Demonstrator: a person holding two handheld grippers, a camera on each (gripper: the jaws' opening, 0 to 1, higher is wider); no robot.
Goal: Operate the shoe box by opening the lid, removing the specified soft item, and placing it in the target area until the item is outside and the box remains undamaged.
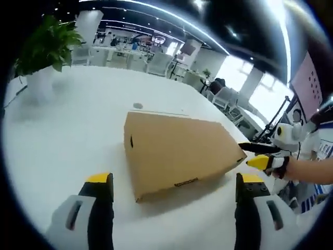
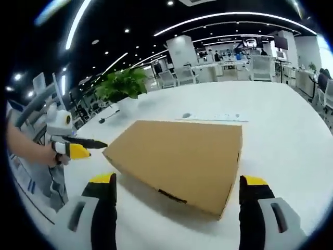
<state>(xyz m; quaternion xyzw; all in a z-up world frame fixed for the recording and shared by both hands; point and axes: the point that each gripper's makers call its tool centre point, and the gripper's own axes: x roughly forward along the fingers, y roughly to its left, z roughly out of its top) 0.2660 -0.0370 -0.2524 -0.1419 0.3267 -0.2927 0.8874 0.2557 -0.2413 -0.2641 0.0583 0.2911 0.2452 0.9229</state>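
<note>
While the shoe box (image 1: 177, 151) lies shut on the white surface (image 1: 78, 114), lid down flat, both hand-held grippers hover near it without touching. From the left gripper view, the left hand-held gripper (image 1: 174, 190) stands with its yellow-tipped jaws spread wide, the box just ahead and between them. At that view's right edge the right hand-held gripper (image 1: 260, 155) points at the box's far corner, close beside it. From the right gripper view, the right hand-held gripper (image 2: 177, 190) also has its jaws wide apart, the box (image 2: 182, 159) straight ahead. A potted plant (image 1: 44, 52) stands well beyond the left hand-held gripper, with office chairs (image 1: 158, 63) farther back.
</note>
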